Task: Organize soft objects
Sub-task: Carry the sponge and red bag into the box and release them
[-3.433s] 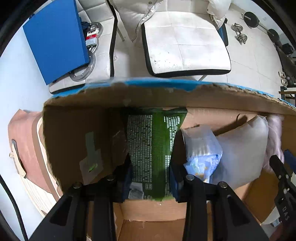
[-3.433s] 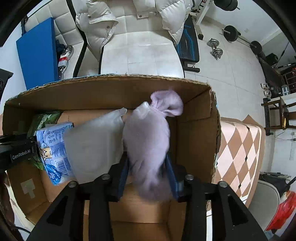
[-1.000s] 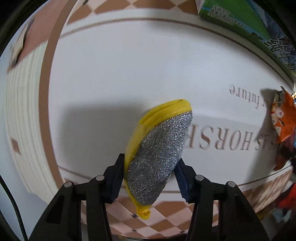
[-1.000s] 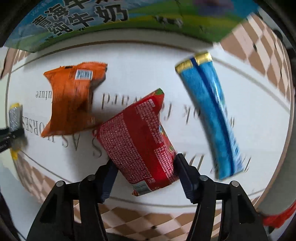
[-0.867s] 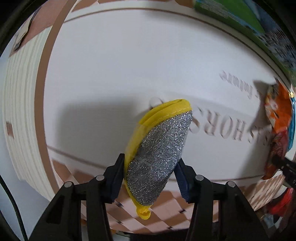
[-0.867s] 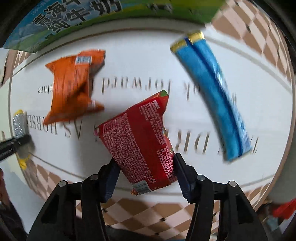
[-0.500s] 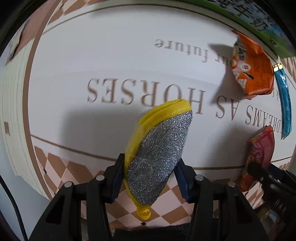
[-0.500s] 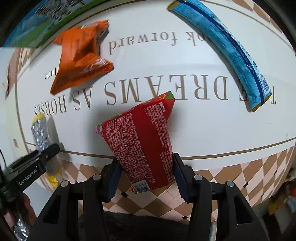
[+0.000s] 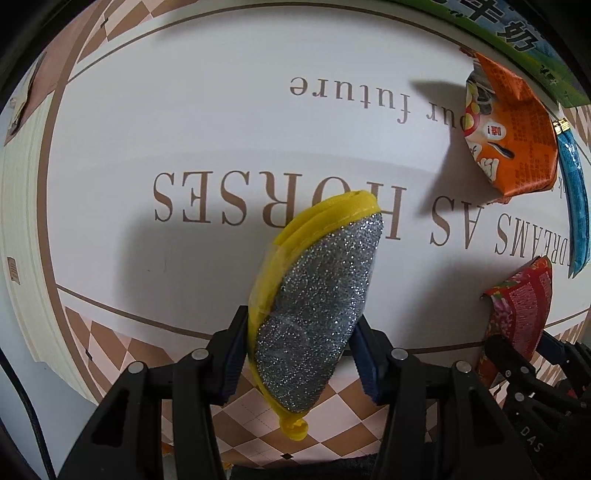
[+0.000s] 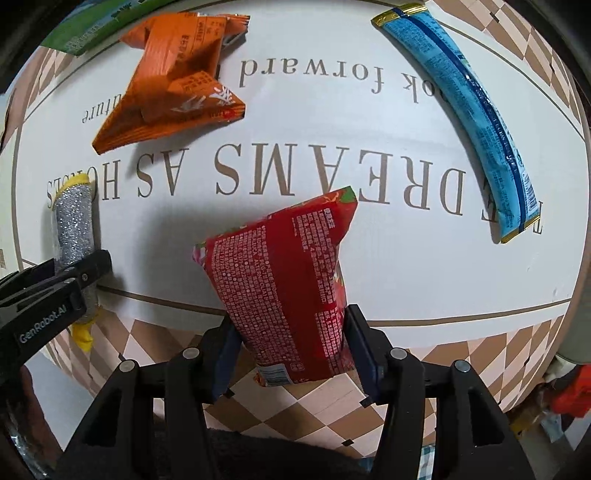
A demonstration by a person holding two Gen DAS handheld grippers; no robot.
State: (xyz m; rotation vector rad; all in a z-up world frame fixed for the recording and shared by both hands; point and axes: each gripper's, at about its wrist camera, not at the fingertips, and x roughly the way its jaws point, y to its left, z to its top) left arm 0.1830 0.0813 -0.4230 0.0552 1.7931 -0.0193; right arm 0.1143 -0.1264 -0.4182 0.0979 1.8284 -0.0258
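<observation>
My left gripper (image 9: 299, 354) is shut on a silver glitter sponge with a yellow edge (image 9: 317, 295) and holds it above the white printed mat (image 9: 184, 129). My right gripper (image 10: 291, 347) is shut on a red snack bag (image 10: 291, 280) held above the mat. The sponge (image 10: 74, 225) and the left gripper (image 10: 51, 291) show at the left of the right wrist view. The red bag (image 9: 521, 306) and the right gripper (image 9: 524, 373) show at the right of the left wrist view.
An orange snack bag (image 10: 173, 85) lies on the mat at the far left, also in the left wrist view (image 9: 509, 140). A long blue packet (image 10: 469, 110) lies at the far right. A green carton edge (image 9: 517, 33) borders the far side. Checkered mat border (image 10: 295, 398) is near me.
Both grippers left the cardboard box and each took an item from the mat. Over the last second both have lifted and pulled back toward the near edge, holding the sponge and red bag.
</observation>
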